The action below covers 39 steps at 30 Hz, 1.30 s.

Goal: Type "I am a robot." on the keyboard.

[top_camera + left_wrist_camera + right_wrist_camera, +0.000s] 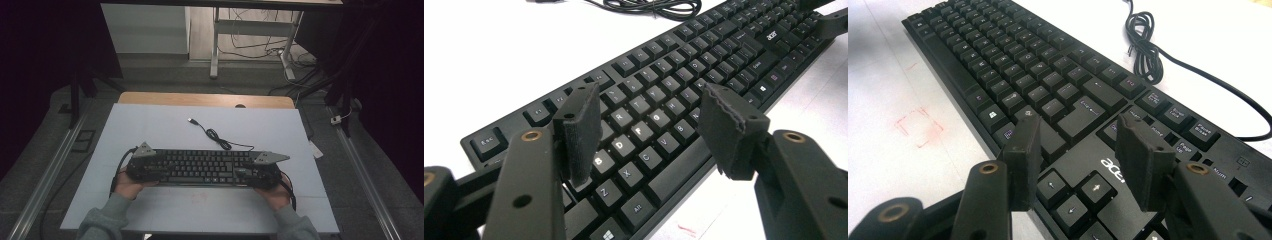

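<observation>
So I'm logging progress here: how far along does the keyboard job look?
Early. Done: both grippers are at the keyboard, left gripper over its letter keys, right gripper over the arrow keys. In hand: nothing, both open. Left: any grip or move; the cable lies unplugged on the table.

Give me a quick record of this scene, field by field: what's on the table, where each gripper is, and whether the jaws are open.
surface: white table top
main object: black plastic Acer keyboard, lying flat
cable: black keyboard cable, loosely coiled behind the keyboard, USB plug free
left gripper: over the keyboard's left end, jaws apart, holding nothing
right gripper: over the right end by the arrow keys, jaws apart, holding nothing
mark: faint red square outline on the table
</observation>
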Motion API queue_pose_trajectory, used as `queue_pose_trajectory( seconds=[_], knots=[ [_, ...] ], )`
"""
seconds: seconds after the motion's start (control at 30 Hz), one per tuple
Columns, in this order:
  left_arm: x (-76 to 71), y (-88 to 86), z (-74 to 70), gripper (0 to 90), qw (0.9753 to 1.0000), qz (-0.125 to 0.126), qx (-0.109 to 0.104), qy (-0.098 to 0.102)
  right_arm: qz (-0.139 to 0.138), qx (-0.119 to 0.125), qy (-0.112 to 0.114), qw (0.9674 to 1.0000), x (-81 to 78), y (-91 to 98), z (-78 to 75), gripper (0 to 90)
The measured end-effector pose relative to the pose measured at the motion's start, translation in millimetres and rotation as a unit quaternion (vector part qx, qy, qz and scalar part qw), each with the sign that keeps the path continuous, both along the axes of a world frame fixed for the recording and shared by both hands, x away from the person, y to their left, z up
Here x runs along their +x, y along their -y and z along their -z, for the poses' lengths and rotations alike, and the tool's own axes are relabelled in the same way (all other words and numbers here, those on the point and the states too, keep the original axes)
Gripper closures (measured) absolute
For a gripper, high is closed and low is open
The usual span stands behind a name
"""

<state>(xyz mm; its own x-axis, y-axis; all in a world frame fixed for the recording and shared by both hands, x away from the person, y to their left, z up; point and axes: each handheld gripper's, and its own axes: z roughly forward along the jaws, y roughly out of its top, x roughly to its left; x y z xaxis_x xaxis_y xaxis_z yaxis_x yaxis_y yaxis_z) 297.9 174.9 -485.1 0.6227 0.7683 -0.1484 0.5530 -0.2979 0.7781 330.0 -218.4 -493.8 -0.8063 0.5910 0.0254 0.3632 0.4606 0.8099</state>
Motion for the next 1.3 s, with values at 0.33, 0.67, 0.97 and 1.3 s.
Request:
queue_pose_trajectory(
  seconds=[0.33,0.67,0.97,1.3],
  knots=[
    [2.2,-5.9,0.3,42.5,0.9999,-0.011,0.004,-0.004,0.000,-0.005,-0.002,1.0000,0.2,-0.2,0.5,53.2],
    [5.1,-12.6,4.3,46.0,0.9994,-0.025,0.022,-0.010,0.003,-0.007,-0.001,1.0000,0.2,-0.4,0.7,53.2],
    [8.4,-16.9,11.3,53.1,0.9984,-0.032,0.040,-0.023,0.000,-0.007,-0.002,1.0000,0.3,-0.5,0.9,53.2],
    [11.7,-20.4,19.8,70.4,0.9966,-0.035,0.066,-0.035,0.000,-0.006,-0.002,1.0000,0.4,-1.1,1.5,53.2]
  ],
)
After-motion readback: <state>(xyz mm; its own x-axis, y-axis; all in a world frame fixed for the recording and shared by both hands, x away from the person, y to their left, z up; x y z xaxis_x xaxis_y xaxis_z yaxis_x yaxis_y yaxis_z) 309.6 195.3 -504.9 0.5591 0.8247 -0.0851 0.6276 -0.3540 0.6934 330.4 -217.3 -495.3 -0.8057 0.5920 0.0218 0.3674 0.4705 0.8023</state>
